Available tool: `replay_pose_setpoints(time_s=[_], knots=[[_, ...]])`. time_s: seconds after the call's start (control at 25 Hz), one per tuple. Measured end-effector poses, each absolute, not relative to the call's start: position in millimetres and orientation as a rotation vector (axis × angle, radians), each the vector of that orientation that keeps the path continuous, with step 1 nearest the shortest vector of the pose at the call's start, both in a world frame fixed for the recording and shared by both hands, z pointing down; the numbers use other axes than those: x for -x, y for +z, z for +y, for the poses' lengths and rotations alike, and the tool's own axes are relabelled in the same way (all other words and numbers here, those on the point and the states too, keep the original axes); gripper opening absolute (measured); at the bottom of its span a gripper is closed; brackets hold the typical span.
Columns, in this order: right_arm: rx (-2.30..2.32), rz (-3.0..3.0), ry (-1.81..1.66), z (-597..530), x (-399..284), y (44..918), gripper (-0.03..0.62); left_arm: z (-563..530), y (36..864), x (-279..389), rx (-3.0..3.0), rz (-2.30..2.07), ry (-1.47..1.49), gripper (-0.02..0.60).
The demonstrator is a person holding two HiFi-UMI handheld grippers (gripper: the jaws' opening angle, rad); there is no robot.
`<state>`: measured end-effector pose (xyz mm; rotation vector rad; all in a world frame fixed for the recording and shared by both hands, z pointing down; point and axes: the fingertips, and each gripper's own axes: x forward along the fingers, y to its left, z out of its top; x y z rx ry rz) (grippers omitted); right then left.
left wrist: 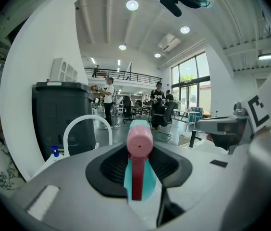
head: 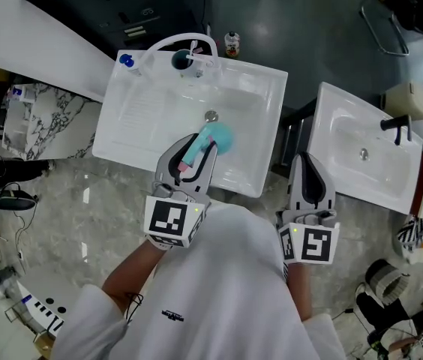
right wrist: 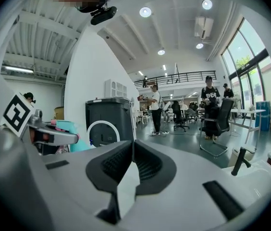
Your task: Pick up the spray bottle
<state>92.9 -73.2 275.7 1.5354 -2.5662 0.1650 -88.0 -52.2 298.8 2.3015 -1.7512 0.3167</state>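
White sink (head: 145, 109) underneath, with the spray bottle (head: 220, 136) held over its basin near the drain.

The left gripper (left wrist: 138, 163) has its jaws partly closed and clamped on the bottle's neck, pink trigger head nearest, teal body beyond. The pick-up looks nearly complete, though the steep head view may hide whether the bottle is clear of the basin floor. The next move calls for a firm hold and a lift clear of the white looped tap (head: 182, 43). The right gripper (right wrist: 131, 154), jaws together and empty, hangs beside the sink's near right corner.

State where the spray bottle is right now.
In the head view, left of centre, the spray bottle is gripped in the left claw, over the white sink, near its drain.
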Motion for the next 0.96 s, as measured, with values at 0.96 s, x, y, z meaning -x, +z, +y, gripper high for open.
replay_pose_setpoints(time_s=[0.96], knots=[[-1.46,-2.613,0.154,-60,-76,272,0.009,-58,299,86,-2.345,-1.704,0.308,0.132]])
